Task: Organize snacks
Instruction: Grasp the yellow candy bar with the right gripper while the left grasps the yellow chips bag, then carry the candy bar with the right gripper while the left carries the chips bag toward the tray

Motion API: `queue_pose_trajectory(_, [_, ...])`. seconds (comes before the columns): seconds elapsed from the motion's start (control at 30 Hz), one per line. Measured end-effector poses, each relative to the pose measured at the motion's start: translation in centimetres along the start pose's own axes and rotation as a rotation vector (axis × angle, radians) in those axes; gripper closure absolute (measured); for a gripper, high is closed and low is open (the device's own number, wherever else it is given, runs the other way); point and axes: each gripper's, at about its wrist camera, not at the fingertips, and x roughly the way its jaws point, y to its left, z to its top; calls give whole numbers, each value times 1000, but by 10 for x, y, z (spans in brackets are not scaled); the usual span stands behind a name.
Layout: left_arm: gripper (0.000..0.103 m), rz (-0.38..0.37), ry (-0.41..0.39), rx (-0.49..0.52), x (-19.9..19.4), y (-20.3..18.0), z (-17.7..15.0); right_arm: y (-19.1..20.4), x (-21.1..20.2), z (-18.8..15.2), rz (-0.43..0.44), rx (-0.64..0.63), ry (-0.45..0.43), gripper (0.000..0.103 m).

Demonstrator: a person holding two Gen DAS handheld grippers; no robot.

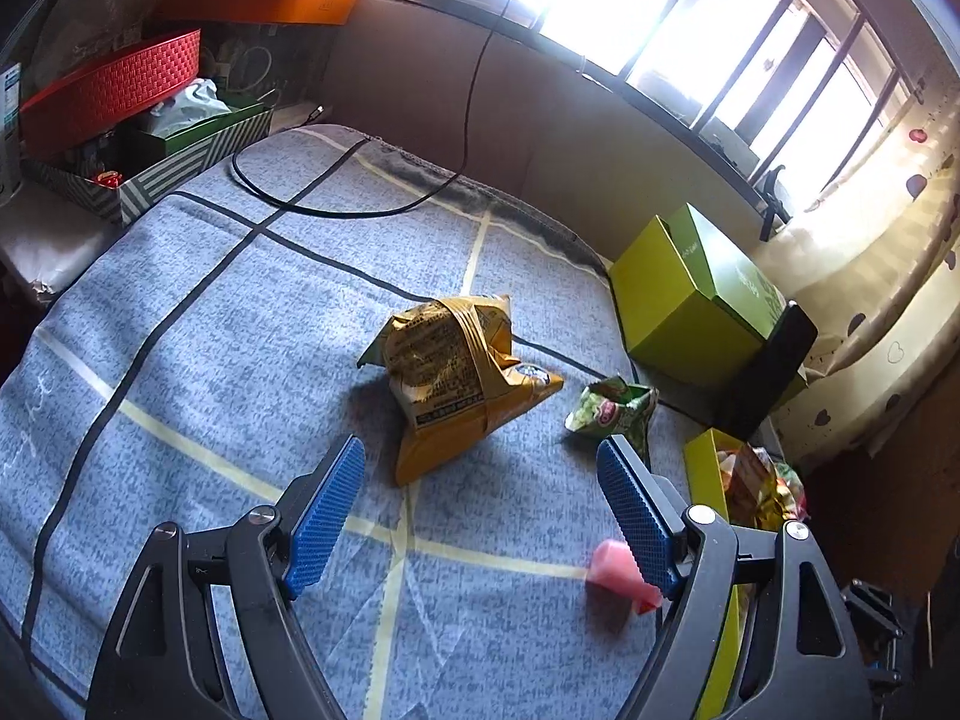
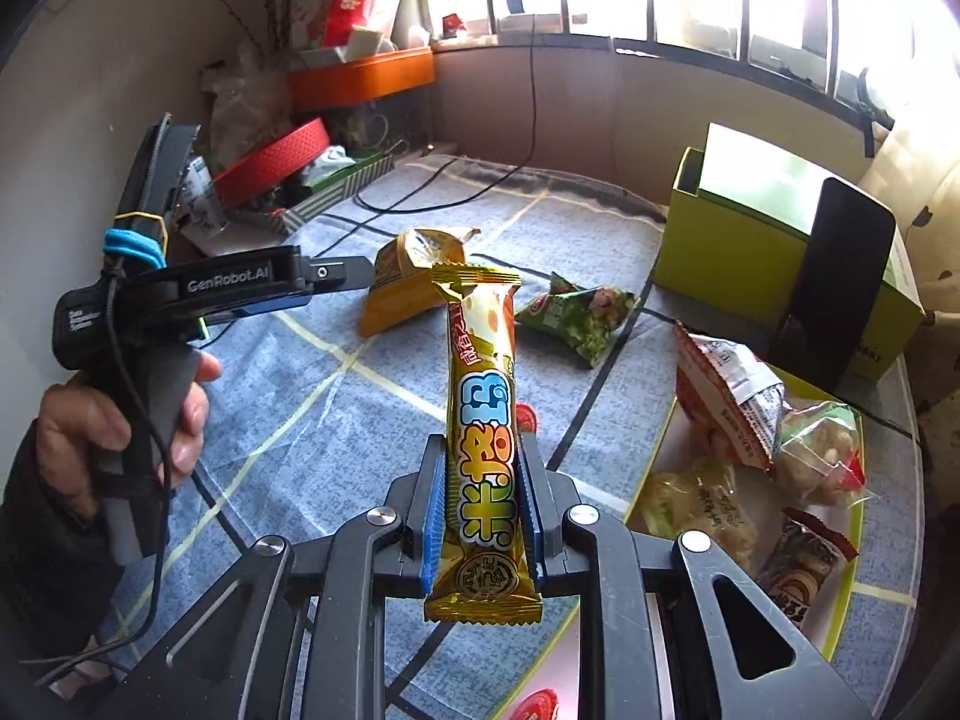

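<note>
My right tool (image 2: 483, 507) was clenched on a gold snack bar (image 2: 483, 420), raised above the counter (image 2: 312, 396). My left tool (image 1: 480, 510) stood released and empty. Step in hand: carrying. Next move, I judged: set it in the tray (image 2: 855, 546) at three o'clock.

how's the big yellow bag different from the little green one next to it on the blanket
The yellow bag is clearly the larger, mustard yellow with dark print and bound by a band; the green bag is small, crumpled, green with a red logo. The yellow bag stands humped up; the green bag sits lower. Both lie loose on the blue blanket, outside the tray.
</note>
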Motion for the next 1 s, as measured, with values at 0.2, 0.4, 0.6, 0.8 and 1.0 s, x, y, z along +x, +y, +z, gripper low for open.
queue_pose_trajectory(0.2, [23, -4, -22, -87, 25, 9, 17, -10, -10, 1, -14, 22, -27, 84])
queue_pose_trajectory(0.4, [23, 32, -37, -126, 45, 14, 28, -15, -10, 2, -21, 33, -27, 84])
queue_pose_trajectory(0.6, [23, 62, 1, -140, 66, 21, 29, -16, -9, 2, -21, 36, -29, 84])
queue_pose_trajectory(0.8, [26, 83, 23, -98, 76, 17, 26, -19, -7, 1, -24, 47, -24, 84])
queue_pose_trajectory(1.0, [50, 95, 31, -32, 78, 5, 22, -21, -6, -2, -25, 58, -20, 84])
